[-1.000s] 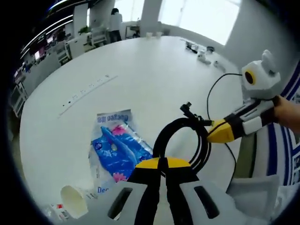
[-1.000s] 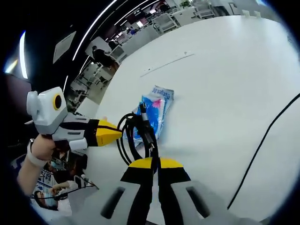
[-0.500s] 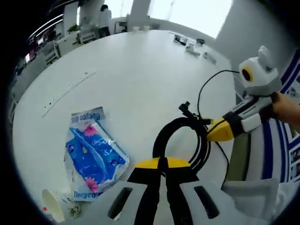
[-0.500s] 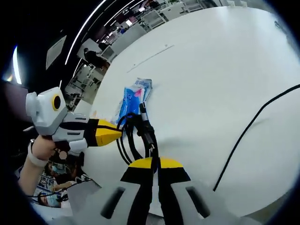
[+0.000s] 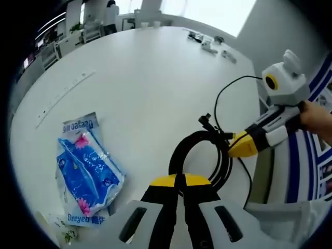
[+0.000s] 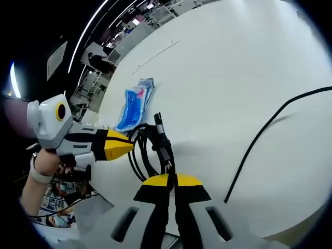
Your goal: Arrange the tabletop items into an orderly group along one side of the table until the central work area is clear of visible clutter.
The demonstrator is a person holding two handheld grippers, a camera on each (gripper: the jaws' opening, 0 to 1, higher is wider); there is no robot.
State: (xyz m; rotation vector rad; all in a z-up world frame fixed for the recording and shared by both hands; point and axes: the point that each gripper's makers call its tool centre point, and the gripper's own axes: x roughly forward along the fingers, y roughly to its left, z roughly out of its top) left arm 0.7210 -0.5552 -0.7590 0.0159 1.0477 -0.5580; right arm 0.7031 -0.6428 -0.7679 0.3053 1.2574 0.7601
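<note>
Cable (image 5: 199, 155) in a black coil hangs between the two grippers, above the white table (image 5: 155, 78). In the left gripper view, a blue packet (image 5: 88, 168) lies flat on the table to the left, near the table's edge. The left gripper (image 5: 180, 181) has its jaws shut tight on the bottom of the coil. The right gripper (image 5: 233, 147) comes in from the right and pinches the coil's other side. A loose black wire (image 5: 223, 98) runs away across the table. In the right gripper view, the right gripper (image 6: 168, 179) has closed jaws holding the coil by its plug end.
</note>
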